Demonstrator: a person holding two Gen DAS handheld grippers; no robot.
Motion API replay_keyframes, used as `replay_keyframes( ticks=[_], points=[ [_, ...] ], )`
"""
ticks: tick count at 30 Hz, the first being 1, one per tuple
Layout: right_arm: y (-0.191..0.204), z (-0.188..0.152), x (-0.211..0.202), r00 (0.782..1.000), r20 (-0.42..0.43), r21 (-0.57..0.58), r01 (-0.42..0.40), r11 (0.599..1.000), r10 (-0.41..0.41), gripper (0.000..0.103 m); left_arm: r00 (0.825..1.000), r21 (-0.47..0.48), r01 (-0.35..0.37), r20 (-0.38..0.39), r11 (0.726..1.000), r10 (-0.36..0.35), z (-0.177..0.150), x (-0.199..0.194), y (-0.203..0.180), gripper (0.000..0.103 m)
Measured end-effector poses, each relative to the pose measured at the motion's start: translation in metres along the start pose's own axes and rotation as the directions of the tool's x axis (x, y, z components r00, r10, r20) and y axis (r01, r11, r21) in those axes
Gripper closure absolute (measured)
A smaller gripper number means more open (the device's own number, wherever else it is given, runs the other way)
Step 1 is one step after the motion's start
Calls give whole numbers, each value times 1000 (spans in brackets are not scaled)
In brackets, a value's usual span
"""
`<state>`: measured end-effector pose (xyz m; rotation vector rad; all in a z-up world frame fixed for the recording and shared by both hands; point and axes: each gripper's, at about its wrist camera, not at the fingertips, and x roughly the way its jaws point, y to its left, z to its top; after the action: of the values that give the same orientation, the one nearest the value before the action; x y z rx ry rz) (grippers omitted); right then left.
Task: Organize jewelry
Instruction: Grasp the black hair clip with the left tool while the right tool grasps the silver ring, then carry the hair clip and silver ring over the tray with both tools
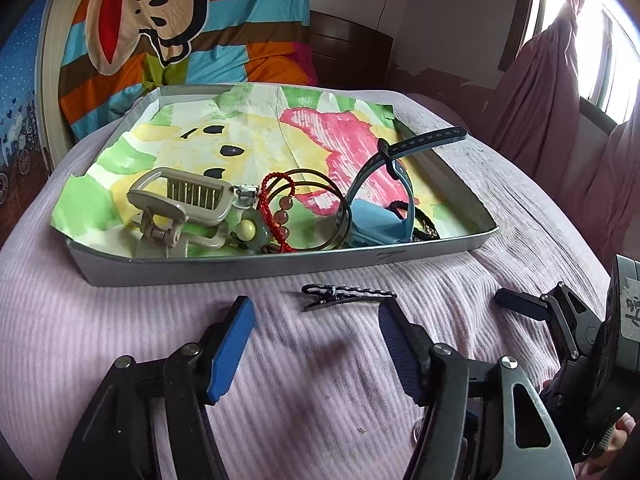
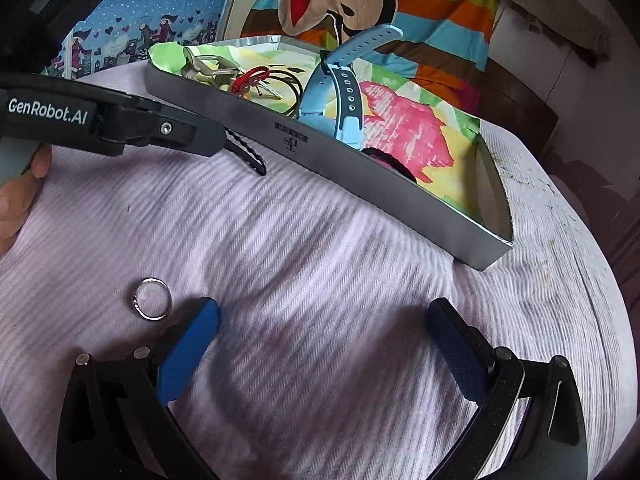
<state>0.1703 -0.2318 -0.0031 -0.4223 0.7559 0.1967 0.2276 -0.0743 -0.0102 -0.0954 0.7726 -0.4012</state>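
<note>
Left wrist view shows the shallow grey cardboard tray [image 1: 280, 266] already holding most jewelry, while the dark scalloped metal hair clip [image 1: 348, 295] and thin silver ring [image 2: 151, 299] remain on the lilac ribbed surface [image 1: 120, 320], both the left tool [image 1: 316, 344] and right tool [image 2: 324, 348] gaping empty.

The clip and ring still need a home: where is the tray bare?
The tray is crowded along its near wall: claw clip, bangles, blue watch. Its far half is bare paper, and so is the right-hand end.
</note>
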Motion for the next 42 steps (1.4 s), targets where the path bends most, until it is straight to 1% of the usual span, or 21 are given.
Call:
replay_keyframes(
  ticks=[2,4,7,8,10,12,13,14,17,22,24,28,30,33,36,38,39,40,42],
  points=[
    [-2,-1,-1,1000,7,8,-12,1000,11,2,1000,-4,15,-8,1000,-15,2,4,-1,51],
    [-5,-2,-2,999,18,20,-44,999,44,2,999,-6,32,-19,999,-32,2,8,-1,62],
    [-10,-4,-7,995,43,36,-93,995,91,2,998,4,53,-35,999,-52,2,12,-4,75],
    [-11,-5,-9,992,53,37,-118,992,115,2,998,8,56,-38,998,-56,2,13,-5,77],
    [-10,-7,-13,985,67,33,-160,987,158,2,997,10,62,-44,998,-62,1,14,-5,86],
    [-7,-9,-15,978,71,25,-198,980,196,2,997,1,65,-50,998,-65,0,15,-4,90],
    [-5,-10,-15,975,70,17,-215,977,213,8,996,-5,66,-52,998,-67,0,16,-3,93],
    [-3,-11,-15,971,68,11,-232,973,231,16,996,-10,69,-53,998,-69,0,16,-2,93],
    [-2,-11,-16,958,71,14,-280,960,279,29,996,-16,73,-55,997,-74,0,17,0,95],
    [-4,-12,-16,934,72,29,-353,935,351,39,996,-12,78,-53,997,-79,0,16,-1,95],
    [-5,-11,-14,923,70,43,-382,923,379,40,996,-11,76,-52,997,-77,-1,16,-1,96],
    [-1,-11,-12,902,57,53,-431,901,428,48,996,-14,73,-52,997,-74,-2,16,0,96],
    [6,-12,-11,905,43,41,-425,904,424,49,996,-16,73,-52,997,-74,-2,16,0,96],
    [11,-11,-7,911,31,37,-412,911,411,54,996,-17,70,-52,997,-71,-2,16,0,96],
    [9,-9,-5,922,31,53,-387,921,386,65,996,-15,68,-52,998,-68,-2,16,-1,96],
    [7,-8,-3,931,33,70,-364,929,363,77,996,-17,67,-52,998,-68,-2,17,-1,96],
    [5,-7,-1,935,32,80,-353,932,352,80,996,-18,67,-53,998,-68,-3,17,-1,96],
    [4,-6,0,940,33,88,-340,936,339,84,996,-18,67,-53,998,-68,-3,17,-1,96],
    [4,-4,1,949,37,97,-316,944,314,84,996,-17,65,-53,998,-66,-3,18,-1,96]
  ],
)
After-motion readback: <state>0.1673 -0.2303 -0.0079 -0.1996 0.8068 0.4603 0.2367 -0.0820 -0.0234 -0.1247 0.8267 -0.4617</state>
